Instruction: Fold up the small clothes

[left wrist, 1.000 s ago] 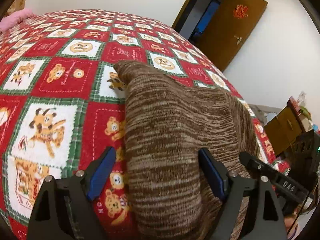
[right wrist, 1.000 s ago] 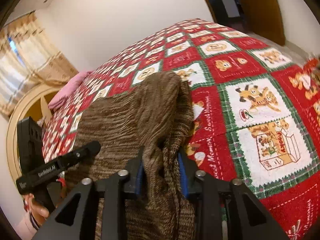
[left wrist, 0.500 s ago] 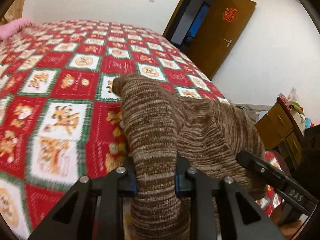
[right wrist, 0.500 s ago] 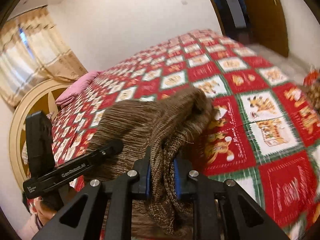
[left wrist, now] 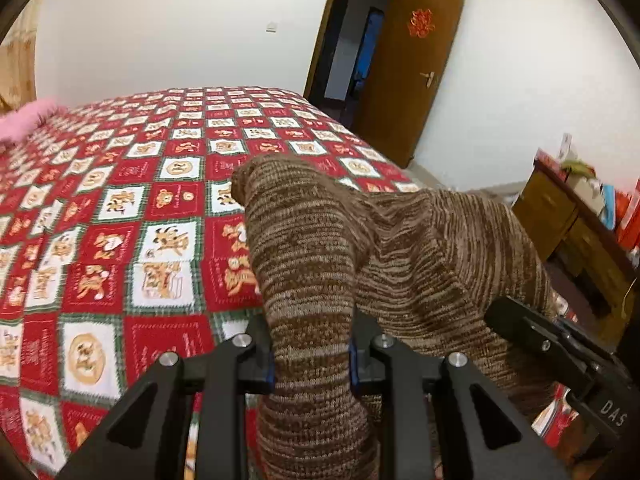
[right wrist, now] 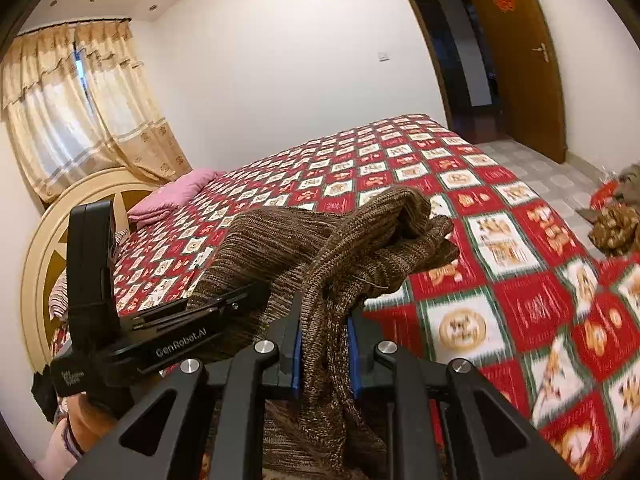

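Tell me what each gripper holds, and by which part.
Both hold the brown knit garment: the left gripper pinches a bunched near edge, the right gripper another gathered edge.

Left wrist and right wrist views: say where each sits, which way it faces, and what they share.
Left wrist: on the left hand-held gripper, facing across the bed toward the door; its fingers clamp the sweater.
Right wrist: on the right hand-held gripper, facing the curtains; it clamps the sweater too.
Shared: sweater, bed, door, each other's gripper.
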`<state>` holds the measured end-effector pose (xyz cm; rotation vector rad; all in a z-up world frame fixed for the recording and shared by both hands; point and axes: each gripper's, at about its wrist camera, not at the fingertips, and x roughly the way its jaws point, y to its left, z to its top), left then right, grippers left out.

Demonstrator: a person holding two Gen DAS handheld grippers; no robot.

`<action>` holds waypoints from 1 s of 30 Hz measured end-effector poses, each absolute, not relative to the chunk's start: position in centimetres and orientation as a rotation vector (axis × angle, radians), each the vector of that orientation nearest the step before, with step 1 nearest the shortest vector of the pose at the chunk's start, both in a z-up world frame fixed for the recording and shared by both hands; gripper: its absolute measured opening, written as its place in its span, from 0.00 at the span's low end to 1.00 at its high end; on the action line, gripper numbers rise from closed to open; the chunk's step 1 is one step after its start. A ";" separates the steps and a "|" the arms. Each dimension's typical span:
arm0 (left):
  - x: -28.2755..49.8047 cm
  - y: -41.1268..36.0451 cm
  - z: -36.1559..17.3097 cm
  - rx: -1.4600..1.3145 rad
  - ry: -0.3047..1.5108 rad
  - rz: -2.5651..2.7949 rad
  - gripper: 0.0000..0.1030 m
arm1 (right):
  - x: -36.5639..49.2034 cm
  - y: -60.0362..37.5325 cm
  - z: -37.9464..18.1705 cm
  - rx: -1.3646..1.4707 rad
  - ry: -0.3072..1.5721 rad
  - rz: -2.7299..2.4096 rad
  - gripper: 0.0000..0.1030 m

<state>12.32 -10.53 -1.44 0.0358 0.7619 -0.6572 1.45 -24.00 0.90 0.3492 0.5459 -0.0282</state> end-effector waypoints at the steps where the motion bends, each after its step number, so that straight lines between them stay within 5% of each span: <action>1: 12.1 -10.5 -1.6 0.050 0.763 -0.649 0.24 | 0.9 -23.7 0.7 0.358 0.552 -0.032 0.17; 14: 9.3 -5.3 -3.9 0.081 0.798 -0.505 0.24 | 0.1 -18.4 -2.0 0.316 0.617 0.025 0.17; 22: 10.9 -2.6 -9.0 0.017 0.977 -0.490 0.26 | 0.8 -18.1 -7.1 0.407 0.733 0.029 0.18; 27: 12.1 -1.3 -10.5 -0.075 1.029 -0.504 0.52 | 0.8 -20.3 -9.0 0.528 0.760 0.064 0.28; 30: 12.8 -1.1 -10.4 -0.113 1.050 -0.515 0.69 | 1.6 -22.0 -9.3 0.595 0.752 0.066 0.50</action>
